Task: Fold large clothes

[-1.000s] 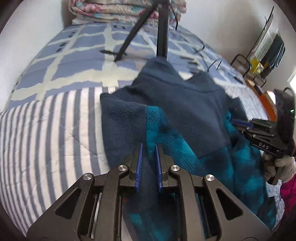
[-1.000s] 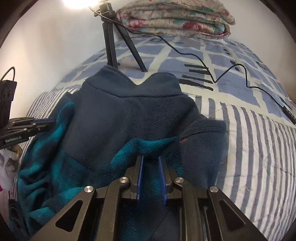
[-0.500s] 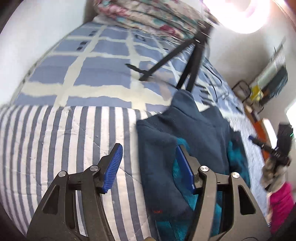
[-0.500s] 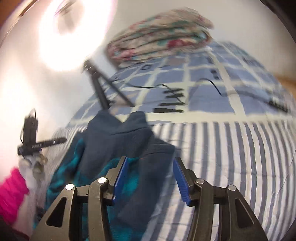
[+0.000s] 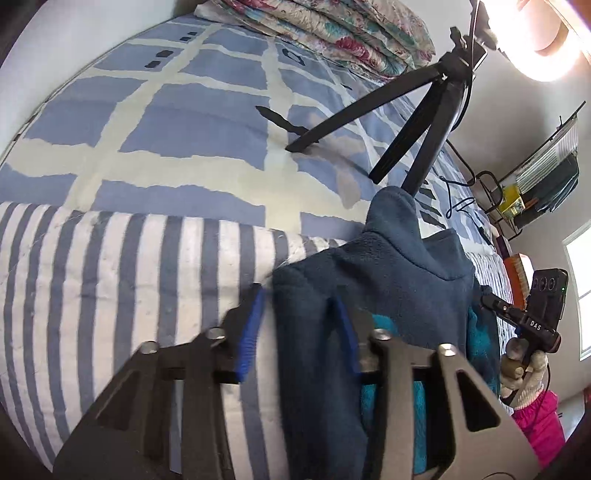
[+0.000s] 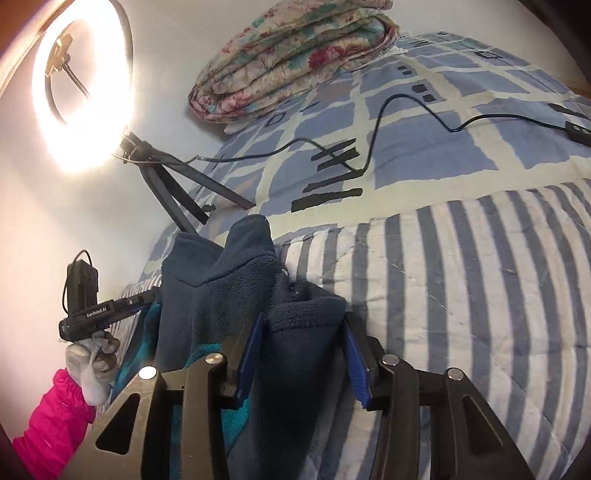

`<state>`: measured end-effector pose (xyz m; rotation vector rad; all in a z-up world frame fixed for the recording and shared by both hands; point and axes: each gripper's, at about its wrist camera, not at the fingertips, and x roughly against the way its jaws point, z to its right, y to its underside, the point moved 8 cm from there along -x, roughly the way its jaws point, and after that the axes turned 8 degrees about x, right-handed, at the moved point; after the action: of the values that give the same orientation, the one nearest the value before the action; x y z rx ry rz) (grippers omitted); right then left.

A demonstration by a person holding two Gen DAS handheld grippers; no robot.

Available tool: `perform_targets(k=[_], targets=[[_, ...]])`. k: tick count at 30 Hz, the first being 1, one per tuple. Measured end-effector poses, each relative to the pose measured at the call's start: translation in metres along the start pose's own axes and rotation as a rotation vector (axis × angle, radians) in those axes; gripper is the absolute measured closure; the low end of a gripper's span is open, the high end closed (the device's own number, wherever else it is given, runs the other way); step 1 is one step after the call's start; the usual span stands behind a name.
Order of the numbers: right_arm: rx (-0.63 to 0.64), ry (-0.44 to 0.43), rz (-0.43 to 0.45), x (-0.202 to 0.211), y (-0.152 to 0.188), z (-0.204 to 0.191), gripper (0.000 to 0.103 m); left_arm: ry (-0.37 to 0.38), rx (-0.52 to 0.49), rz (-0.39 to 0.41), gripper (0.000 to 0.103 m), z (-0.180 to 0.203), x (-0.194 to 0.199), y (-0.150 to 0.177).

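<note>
- Left wrist view looks down on a dark navy fleece pullover with teal panels (image 5: 399, 295) that lies partly folded on the bed with a blue-and-white striped quilt (image 5: 110, 280), its collar toward a black tripod (image 5: 417, 122)
- the left gripper (image 5: 299, 325) has its blue-padded fingers (image 5: 251, 332) partly apart and closing; the folded navy edge of the pullover sits between them, nearer the right pad, while the left pad stands over striped quilt, and whether either pad presses the cloth cannot be told
- a gloved hand with a pink sleeve (image 5: 524, 373) shows at the right edge of this view, holding the other black gripper beside the pullover
- a folded floral blanket (image 5: 332, 33) lies at the far end of the bed, on a blue checked cover
- Right wrist view shows the right gripper (image 6: 303, 350) with its blue fingers (image 6: 356, 365) about half apart and closing around a thick navy fold of the pullover (image 6: 236, 291); the fold fills much of the gap, but contact with the pads is not clear
- at the left of this view a gloved hand (image 6: 92, 358) carries the left gripper at the garment's teal side
- a lit ring light (image 6: 81, 81) tops the tripod, and a black cable (image 6: 406, 125) trails across the checked cover
</note>
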<state>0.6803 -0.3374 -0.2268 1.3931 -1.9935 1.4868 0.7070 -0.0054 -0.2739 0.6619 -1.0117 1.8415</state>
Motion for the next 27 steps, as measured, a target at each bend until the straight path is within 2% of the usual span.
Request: perform_targets(k=[1,2,3,4,7,11,14,22,27], targets=[[0.007,0.011,-0.002,-0.004,-0.001,-0.001,0.064,-0.012,-0.016,0.000,0.077,0.004,-0.004,0.000],[0.011,0.016,-0.004,-0.006,-0.002,-0.002,0.067,-0.031,-0.045,0.012,0.085,0.009,-0.006,0.000],[0.019,0.019,-0.006,-0.008,-0.003,-0.004,0.076,-0.045,-0.080,0.025,0.092,0.014,-0.006,0.001],[0.027,0.027,-0.013,-0.010,-0.003,-0.007,0.086,-0.059,-0.102,0.038,0.093,0.018,-0.006,0.001],[0.060,0.063,-0.008,-0.004,-0.003,-0.013,0.093,-0.068,-0.139,0.072,0.096,0.027,0.003,0.004],[0.071,0.072,0.051,0.019,-0.010,-0.023,0.094,-0.037,-0.147,0.114,0.097,0.036,0.027,0.007],[0.093,0.042,0.087,0.038,-0.015,-0.038,0.095,-0.013,-0.158,0.146,0.098,0.046,0.051,0.011],[0.181,0.020,0.123,0.082,-0.010,-0.085,0.095,0.035,-0.184,0.194,0.098,0.069,0.107,0.038],[0.206,0.008,0.137,0.114,0.006,-0.106,0.095,0.053,-0.189,0.220,0.098,0.076,0.139,0.056]])
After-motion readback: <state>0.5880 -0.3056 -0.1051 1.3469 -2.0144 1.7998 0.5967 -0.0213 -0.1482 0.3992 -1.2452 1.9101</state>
